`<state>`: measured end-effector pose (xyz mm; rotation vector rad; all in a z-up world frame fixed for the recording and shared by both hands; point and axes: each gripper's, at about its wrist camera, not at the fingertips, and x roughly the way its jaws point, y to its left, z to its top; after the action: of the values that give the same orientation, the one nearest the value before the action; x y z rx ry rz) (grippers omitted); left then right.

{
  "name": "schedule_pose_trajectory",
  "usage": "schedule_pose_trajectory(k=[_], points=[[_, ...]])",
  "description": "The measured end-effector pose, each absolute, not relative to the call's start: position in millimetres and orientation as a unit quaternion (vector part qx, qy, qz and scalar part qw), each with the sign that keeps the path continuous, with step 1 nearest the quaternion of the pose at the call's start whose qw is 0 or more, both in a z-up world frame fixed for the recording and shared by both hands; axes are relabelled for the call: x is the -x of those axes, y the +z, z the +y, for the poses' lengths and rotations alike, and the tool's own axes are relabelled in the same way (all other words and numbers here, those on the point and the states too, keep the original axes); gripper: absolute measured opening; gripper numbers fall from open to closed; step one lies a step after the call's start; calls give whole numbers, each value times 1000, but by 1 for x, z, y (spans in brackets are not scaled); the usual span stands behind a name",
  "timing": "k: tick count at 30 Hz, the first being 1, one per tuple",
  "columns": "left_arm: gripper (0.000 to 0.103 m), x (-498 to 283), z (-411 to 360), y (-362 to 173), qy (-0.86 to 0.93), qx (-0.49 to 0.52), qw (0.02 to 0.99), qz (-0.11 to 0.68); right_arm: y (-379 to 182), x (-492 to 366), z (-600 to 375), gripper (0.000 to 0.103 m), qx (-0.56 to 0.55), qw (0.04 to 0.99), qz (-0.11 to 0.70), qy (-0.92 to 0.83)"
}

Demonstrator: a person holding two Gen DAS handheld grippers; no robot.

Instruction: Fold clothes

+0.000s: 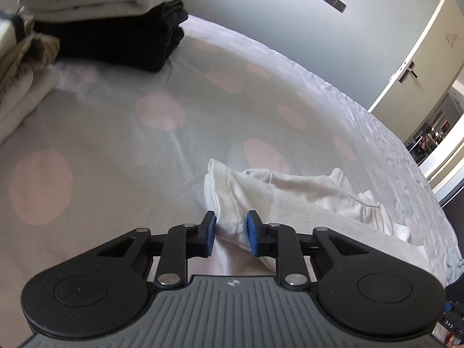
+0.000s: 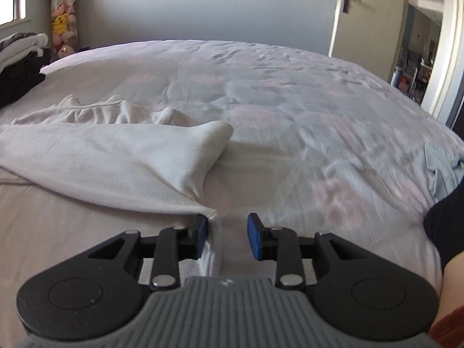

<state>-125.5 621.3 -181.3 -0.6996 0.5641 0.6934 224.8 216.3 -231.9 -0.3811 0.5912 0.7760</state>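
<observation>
Spread across both views is a bed (image 2: 290,101) covered with a pale sheet printed with large faded pink dots, backed by a grey wall (image 2: 188,5) and an open door (image 2: 365,17) on the right. At the far left of the bed a stack of folded clothes (image 1: 101,11) is seen, white pieces on top of black ones. Beside the window corner a hanging column of soft toys (image 2: 64,14) is visible.

A white garment (image 1: 290,191) is laid crumpled on the sheet, well apart from the stack. Its near edge is seen between the blue pads of the left gripper (image 1: 231,232), whose jaws are spread with cloth in the gap and no squeeze visible. The right gripper (image 2: 227,236) is likewise held parted, with a corner of the garment touching its left pad only.

Small white letters reading "DAS" (image 1: 449,324) are made out at the lower right edge of the left view. No other writing can be read.
</observation>
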Motion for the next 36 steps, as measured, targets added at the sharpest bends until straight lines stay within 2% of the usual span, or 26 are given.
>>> schedule_pose_trajectory(k=[5,8,10,14,19,23,26,28,30,31,36], points=[[20,119,617,-158,326,317,851,262,-233,-208,226,32,245,864,224,380],[19,114,614,-141,320,306,858,258,-227,-209,222,15,226,863,224,392],[19,112,609,-130,320,296,863,254,-222,-213,218,10,200,865,230,400],[19,113,601,-117,320,294,866,248,-219,-233,207,10,126,875,268,382],[19,124,594,-148,333,310,847,274,-233,-257,198,10,60,864,348,359],[19,133,588,-172,342,323,831,295,-238,-258,200,10,58,860,359,359],[33,139,584,-190,349,333,819,311,-238,-257,199,11,62,856,365,360],[47,142,582,-194,348,336,817,313,-237,-256,199,12,64,854,370,361],[65,145,579,-192,344,335,820,311,-235,-255,194,25,62,852,378,356],[71,147,576,-190,343,329,823,311,-233,-255,190,27,59,852,382,353],[79,158,553,-179,347,297,847,271,-214,-255,158,32,-17,849,383,364]])
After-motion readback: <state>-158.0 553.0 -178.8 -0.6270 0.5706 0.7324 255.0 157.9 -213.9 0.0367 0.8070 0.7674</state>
